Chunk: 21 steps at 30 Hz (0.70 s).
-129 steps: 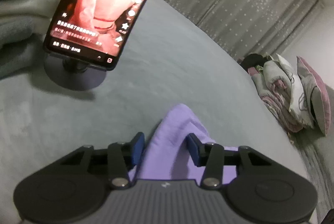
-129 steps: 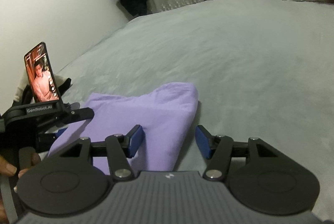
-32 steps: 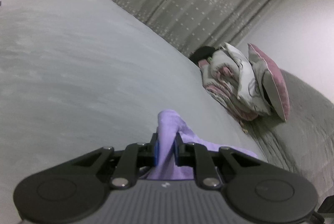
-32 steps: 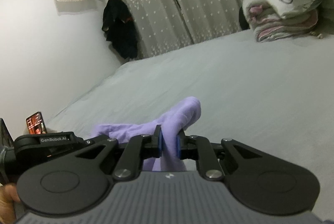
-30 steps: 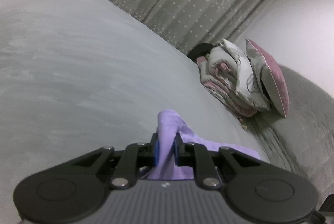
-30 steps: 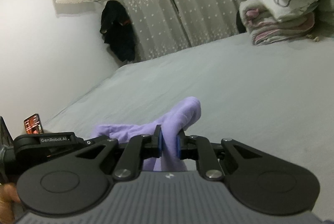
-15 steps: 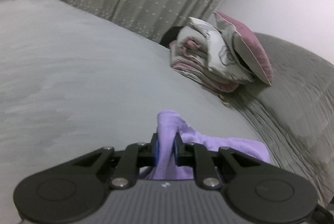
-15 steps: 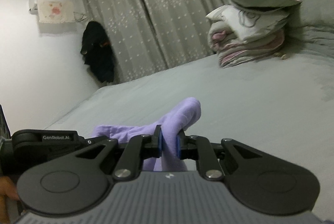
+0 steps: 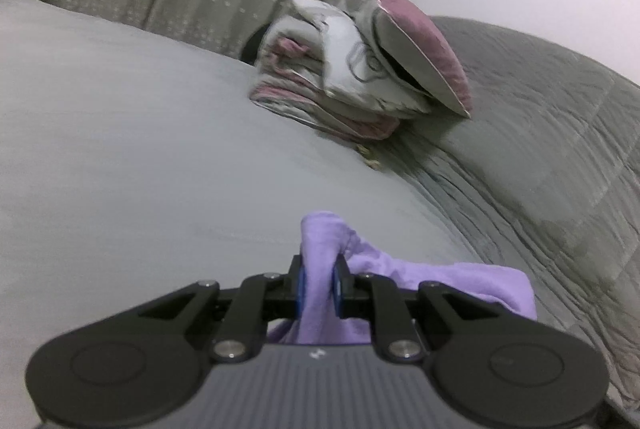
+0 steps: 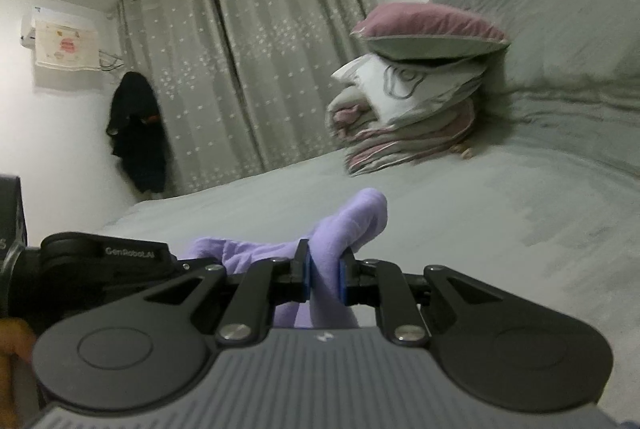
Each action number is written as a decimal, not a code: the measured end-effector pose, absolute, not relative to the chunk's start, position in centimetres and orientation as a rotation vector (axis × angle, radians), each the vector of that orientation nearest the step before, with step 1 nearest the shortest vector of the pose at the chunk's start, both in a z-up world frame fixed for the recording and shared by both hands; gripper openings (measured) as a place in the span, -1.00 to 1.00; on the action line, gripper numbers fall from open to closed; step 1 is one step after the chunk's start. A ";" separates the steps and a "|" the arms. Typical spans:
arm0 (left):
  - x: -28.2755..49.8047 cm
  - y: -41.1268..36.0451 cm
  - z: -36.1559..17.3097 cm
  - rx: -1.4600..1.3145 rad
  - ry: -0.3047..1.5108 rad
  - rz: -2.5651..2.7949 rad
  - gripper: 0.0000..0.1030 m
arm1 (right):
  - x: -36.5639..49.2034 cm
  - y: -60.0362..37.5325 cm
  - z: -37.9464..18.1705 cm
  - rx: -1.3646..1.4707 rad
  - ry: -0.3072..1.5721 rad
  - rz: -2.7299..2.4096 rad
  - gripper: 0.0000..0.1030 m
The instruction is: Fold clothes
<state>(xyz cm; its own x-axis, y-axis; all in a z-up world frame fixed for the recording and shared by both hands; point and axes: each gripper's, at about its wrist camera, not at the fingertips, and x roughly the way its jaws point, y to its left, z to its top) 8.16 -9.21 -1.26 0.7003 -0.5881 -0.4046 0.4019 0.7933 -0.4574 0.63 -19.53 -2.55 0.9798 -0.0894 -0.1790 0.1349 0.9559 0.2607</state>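
Pinching bunched folds of the soft lilac fabric garment [image 9: 320, 261], left gripper [image 9: 319, 287] and right gripper [image 10: 324, 275] are both clenched on it, blue pads pressed into cloth. Garment hangs lifted between them above the grey bed sheet [image 9: 140, 157]. Stacked folded floral quilt with mauve pillow [image 10: 412, 101] sits well apart, patterned grey curtains [image 10: 256, 69] behind.

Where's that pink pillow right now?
The pink pillow sits on top of the folded bedding stack at the far side of the bed, right of the curtains in the right wrist view.
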 end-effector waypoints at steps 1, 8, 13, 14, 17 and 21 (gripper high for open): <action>8.3 -10.0 -1.4 -0.348 0.570 -0.580 -0.74 | 0.5 -20.1 -2.6 0.267 0.165 -0.129 -0.70; 10.0 -15.8 -2.3 -0.319 0.600 -0.698 -0.74 | -0.5 -24.8 -3.3 0.260 0.161 -0.210 -0.70; 11.9 -19.7 -3.0 -0.300 0.619 -0.752 -0.74 | 0.0 -28.1 -4.2 0.329 0.173 -0.279 -0.70; 12.3 -20.4 -3.2 -0.297 0.623 -0.763 -0.74 | 0.1 -28.6 -4.3 0.340 0.175 -0.290 -0.70; 14.1 -22.4 -3.6 -0.283 0.642 -0.785 -0.74 | 1.2 -30.1 -4.3 0.348 0.185 -0.318 -0.70; 16.4 -24.9 -4.3 -0.250 0.650 -0.804 -0.74 | 2.9 -31.6 -4.5 0.278 0.218 -0.327 -0.70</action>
<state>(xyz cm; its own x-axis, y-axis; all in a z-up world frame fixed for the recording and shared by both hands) 16.41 -24.91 -4.28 0.5138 -0.7350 -0.4425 0.5871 0.6773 -0.4433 2.88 -31.59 -4.55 0.9241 -0.2852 -0.2542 0.3446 0.9096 0.2322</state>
